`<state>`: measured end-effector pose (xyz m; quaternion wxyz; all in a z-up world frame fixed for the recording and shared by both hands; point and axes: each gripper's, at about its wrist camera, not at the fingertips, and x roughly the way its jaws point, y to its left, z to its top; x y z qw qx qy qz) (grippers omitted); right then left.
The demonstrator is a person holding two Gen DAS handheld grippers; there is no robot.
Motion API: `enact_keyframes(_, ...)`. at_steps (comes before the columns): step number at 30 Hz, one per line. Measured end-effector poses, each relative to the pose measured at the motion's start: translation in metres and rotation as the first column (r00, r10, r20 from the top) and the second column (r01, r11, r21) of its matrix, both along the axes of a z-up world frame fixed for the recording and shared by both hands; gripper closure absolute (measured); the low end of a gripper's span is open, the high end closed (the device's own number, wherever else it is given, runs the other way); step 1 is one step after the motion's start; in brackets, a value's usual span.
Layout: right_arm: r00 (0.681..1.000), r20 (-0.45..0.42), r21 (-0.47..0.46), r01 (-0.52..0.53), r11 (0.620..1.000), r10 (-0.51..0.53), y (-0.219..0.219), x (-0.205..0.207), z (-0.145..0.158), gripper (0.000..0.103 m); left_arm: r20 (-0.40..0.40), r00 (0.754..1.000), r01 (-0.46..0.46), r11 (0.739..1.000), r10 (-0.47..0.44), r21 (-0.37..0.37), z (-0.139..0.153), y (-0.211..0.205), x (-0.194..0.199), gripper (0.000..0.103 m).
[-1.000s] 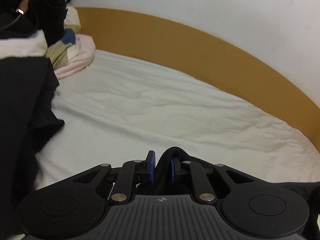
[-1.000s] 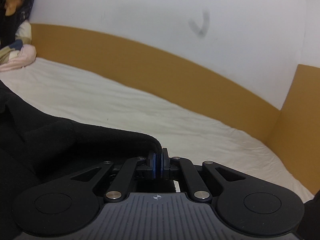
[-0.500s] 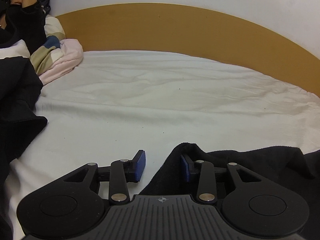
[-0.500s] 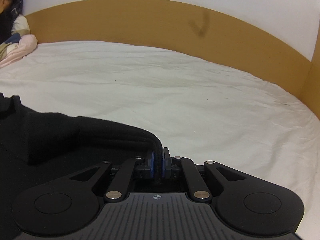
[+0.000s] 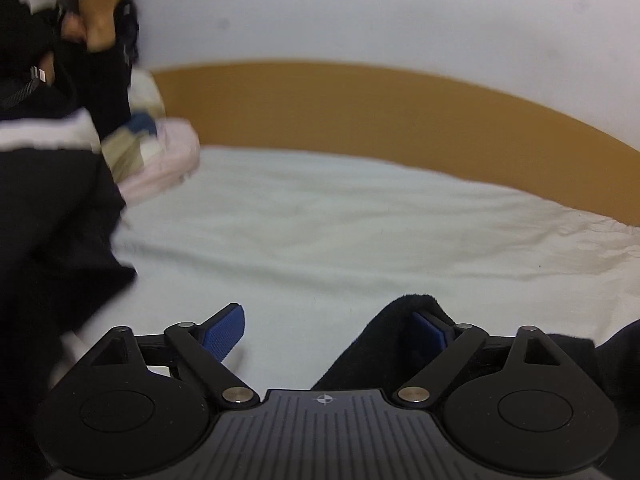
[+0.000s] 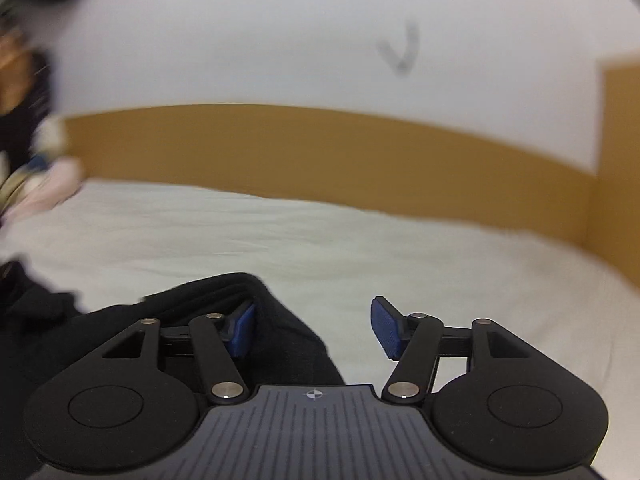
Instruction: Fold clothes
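On the white bed sheet (image 5: 360,232), the soft black garment (image 6: 280,332) lay draped against one blue pad of each wide-open gripper, left gripper (image 5: 328,332) and right gripper (image 6: 314,330).

We lose the black garment (image 5: 404,344) behind the left gripper body at 5 o'clock. Its fold covers one right-gripper pad (image 6: 242,330). Person (image 6: 16,64) at 10 o'clock is motion-blurred and cropped.

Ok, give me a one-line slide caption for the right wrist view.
Right gripper open above the white bed sheet, black garment draped by its left finger.
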<state>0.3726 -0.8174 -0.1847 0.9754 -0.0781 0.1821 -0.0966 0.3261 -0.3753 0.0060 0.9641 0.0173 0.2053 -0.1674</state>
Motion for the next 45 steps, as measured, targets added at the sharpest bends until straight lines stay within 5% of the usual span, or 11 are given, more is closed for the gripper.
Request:
enact_keyframes(4, 0.981, -0.016, -0.244, 0.182, 0.953, -0.192, 0.012, 0.001, 0.012, 0.049, 0.041, 0.999, 0.016, 0.998, -0.013, -0.054, 0.026, 0.008, -0.017, 0.001)
enact_keyframes(7, 0.966, -0.019, -0.048, 0.257, 0.965, -0.258, -0.028, -0.009, 0.013, 0.05, 0.008, 1.0, 0.012, 0.994, -0.011, -0.104, 0.04, 0.016, -0.019, 0.001)
enact_keyframes(9, 0.994, 0.004, 0.111, 0.107, 0.988, -0.108, -0.038, -0.02, 0.02, 0.057, -0.029, 0.99, 0.138, 0.99, -0.138, 0.019, 0.046, 0.003, -0.022, 0.001)
enact_keyframes(11, 0.998, 0.025, 0.213, -0.054, 0.975, 0.05, -0.039, -0.028, 0.028, 0.069, -0.084, 0.946, 0.322, 0.932, -0.312, 0.165, 0.047, -0.015, -0.036, 0.001)
enact_keyframes(14, 0.963, -0.116, 0.189, -0.219, 0.957, 0.243, -0.016, -0.022, 0.021, 0.088, -0.151, 0.868, 0.496, 0.82, -0.472, 0.287, 0.036, -0.032, -0.056, 0.001)
enact_keyframes(17, 0.922, -0.252, 0.17, -0.257, 0.951, 0.294, 0.007, -0.01, -0.002, 0.093, -0.228, 0.843, 0.538, 0.784, -0.488, 0.31, 0.008, -0.046, -0.054, 0.0)
enact_keyframes(20, 0.892, -0.333, 0.124, -0.279, 0.952, 0.305, 0.031, -0.001, -0.026, 0.093, -0.224, 0.839, 0.54, 0.812, -0.497, 0.222, -0.001, -0.041, -0.046, 0.0)
enact_keyframes(29, 0.911, -0.32, 0.132, -0.23, 0.964, 0.261, 0.073, 0.055, -0.017, 0.093, -0.225, 0.883, 0.445, 0.887, -0.411, 0.125, -0.002, -0.028, -0.034, 0.001)
enact_keyframes(34, 0.99, -0.104, 0.318, -0.057, 0.946, 0.094, 0.041, 0.083, 0.009, 0.093, -0.22, 0.9, 0.399, 0.914, -0.376, 0.075, 0.0, -0.017, -0.03, 0.001)
enact_keyframes(38, 0.994, -0.073, 0.604, -0.026, 0.797, 0.087, 0.007, 0.056, 0.014, 0.091, -0.217, 0.905, 0.385, 0.921, -0.366, 0.053, 0.002, -0.011, -0.03, 0.001)
enact_keyframes(45, 0.962, -0.242, 0.514, 0.015, 0.858, 0.128, 0.03, -0.073, 0.004, 0.084, -0.22, 0.926, 0.336, 0.937, -0.308, 0.1, -0.001, -0.02, -0.032, 0.001)
